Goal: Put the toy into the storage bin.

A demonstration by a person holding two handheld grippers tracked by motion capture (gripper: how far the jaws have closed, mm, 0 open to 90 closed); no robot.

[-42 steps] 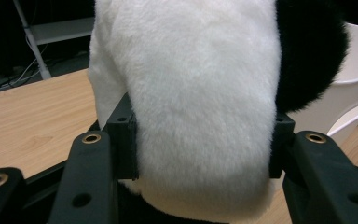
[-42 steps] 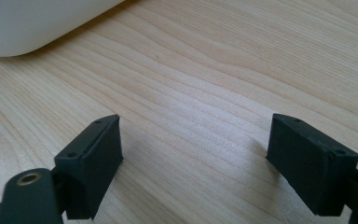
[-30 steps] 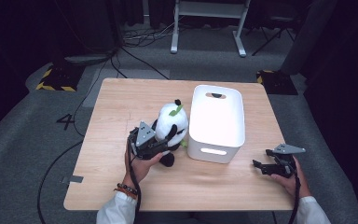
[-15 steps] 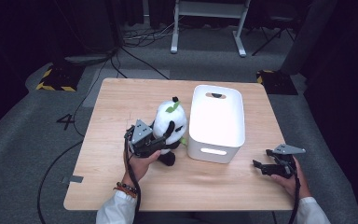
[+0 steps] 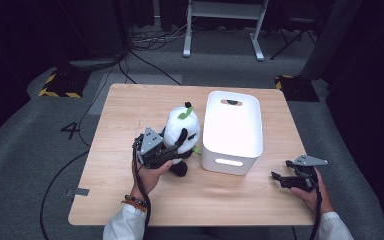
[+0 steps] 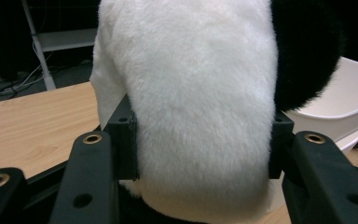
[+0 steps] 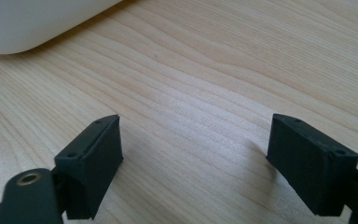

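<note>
A black-and-white panda plush with a green leaf on its head stands upright on the wooden table, close to the left side of a white bin. My left gripper is shut on the plush's lower body from the near-left. In the left gripper view both pads press into the white fur, and the bin shows behind at the right. My right gripper rests low over the table's near-right corner, open, with bare wood between its jaws. A corner of the bin lies ahead of it.
The bin fills the middle right of the table, with a handle slot facing me. Bare wood spreads to the left and along the near edge. On the dark floor beyond are cables, a white stand's legs and striped blocks.
My left gripper has shifted slightly left and away with the panda in it, lifting the plush a little. The right gripper has stayed put.
</note>
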